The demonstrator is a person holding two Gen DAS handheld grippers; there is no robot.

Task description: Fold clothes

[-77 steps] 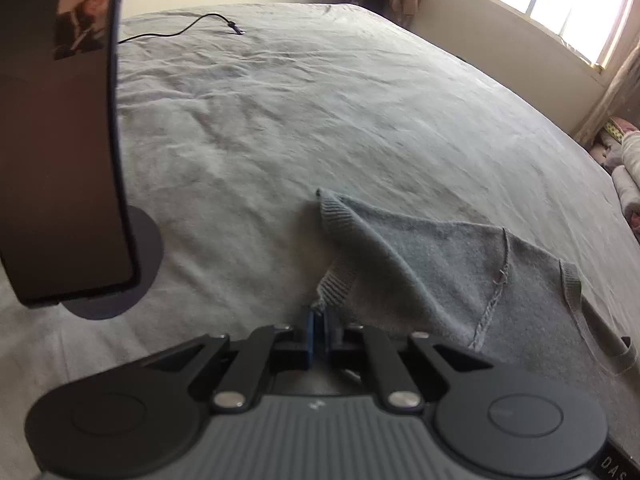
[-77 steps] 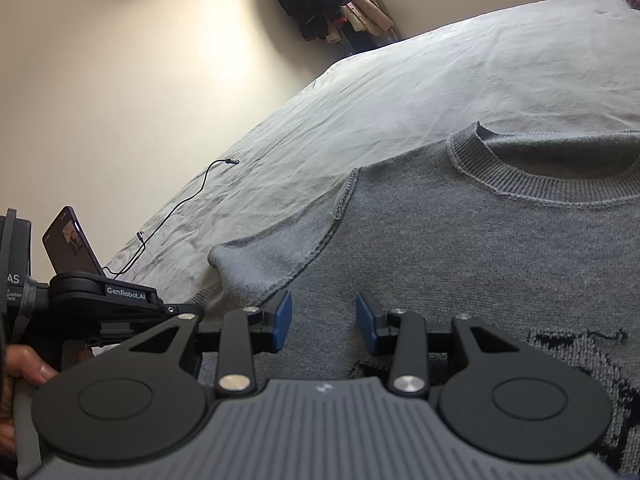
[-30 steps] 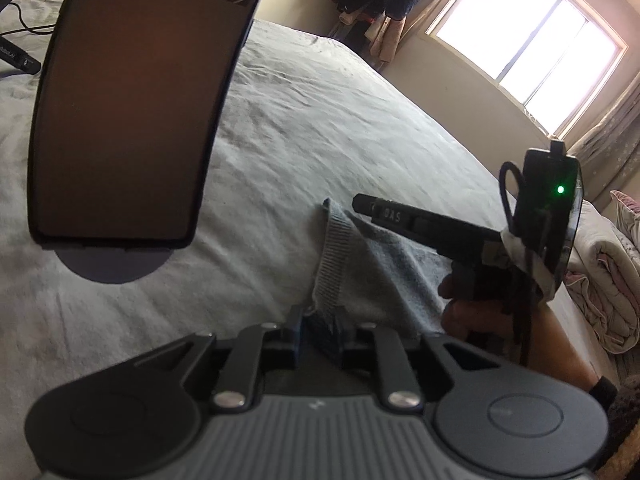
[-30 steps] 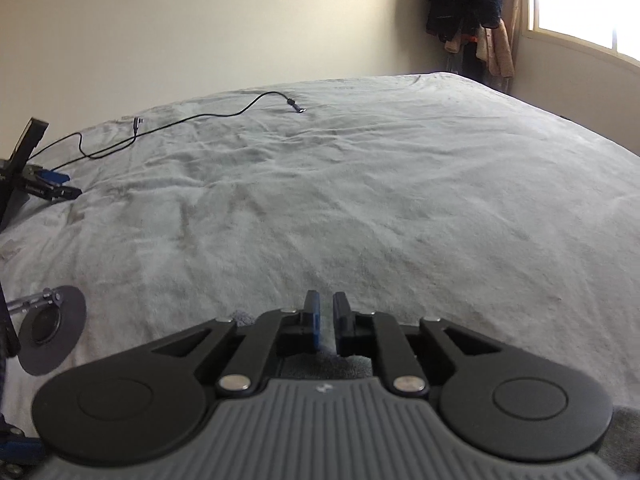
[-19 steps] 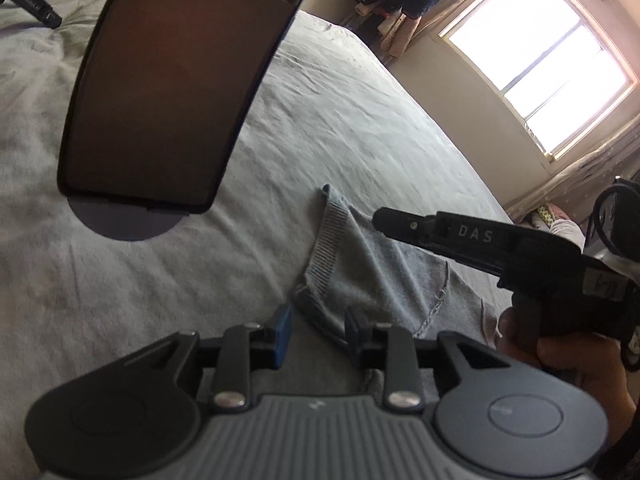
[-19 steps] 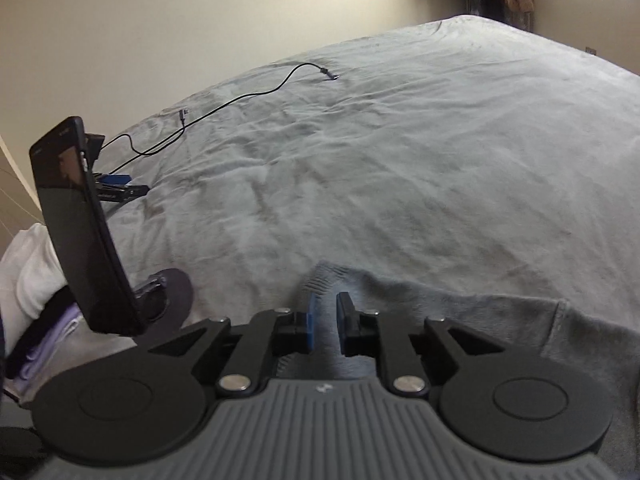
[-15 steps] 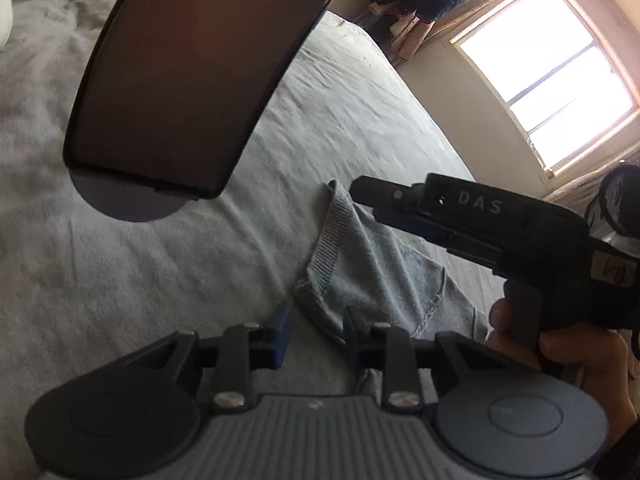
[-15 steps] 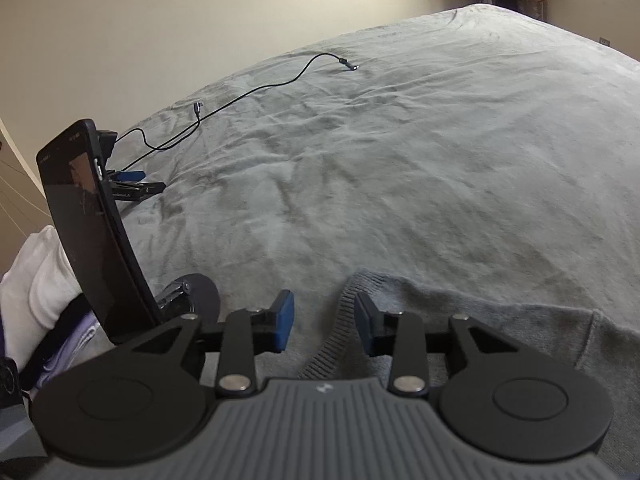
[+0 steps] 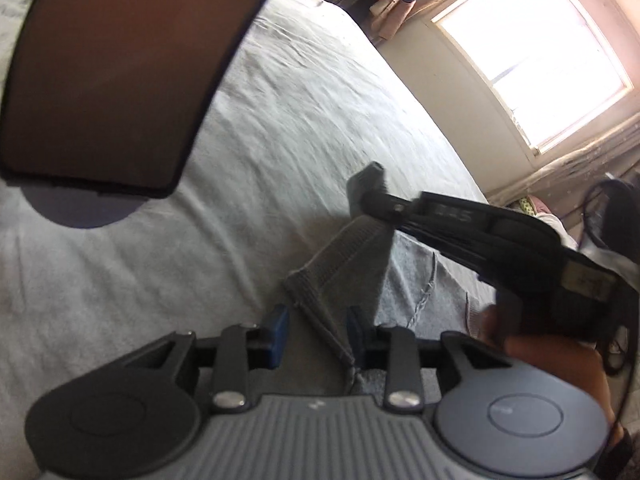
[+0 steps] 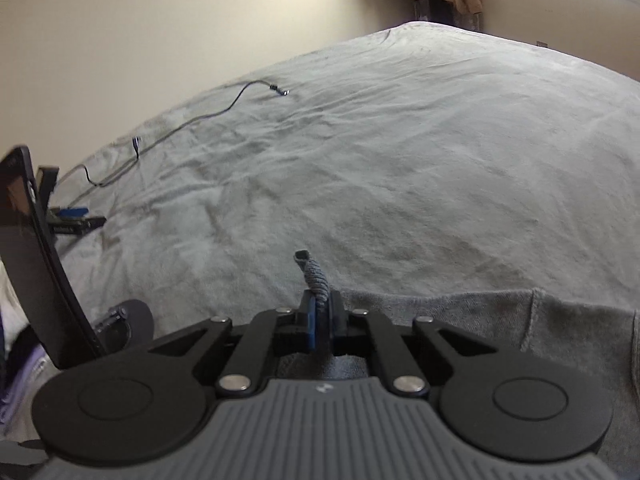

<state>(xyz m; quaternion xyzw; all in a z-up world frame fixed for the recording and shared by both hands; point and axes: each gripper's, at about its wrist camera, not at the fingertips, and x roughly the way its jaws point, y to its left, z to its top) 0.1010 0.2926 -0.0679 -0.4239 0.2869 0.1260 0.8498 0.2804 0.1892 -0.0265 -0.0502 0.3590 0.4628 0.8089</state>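
Sweater (image 9: 404, 280): soft, limp knit; we judge the ribbed cuff (image 10: 316, 276) the best hold.
Right gripper (image 10: 321, 322): fingers pinch the cuff.
Left gripper (image 9: 316, 334): fingers apart, probably holding nothing.

The sweater (image 10: 500, 320) is grey knitted cloth, matt, with a coarser ribbed cuff (image 10: 316, 276) pinched between the jaws of the right gripper (image 10: 320, 322). Both grippers are matt black plastic with blue pads and shiny metal rivets; the left gripper (image 9: 316, 332) has ribbed grey housing behind its jaws. Ahead of the jaws, the bed cover (image 10: 440, 168) is pale, soft, creased cloth. The phone (image 9: 116, 68) looks glossy and dark.
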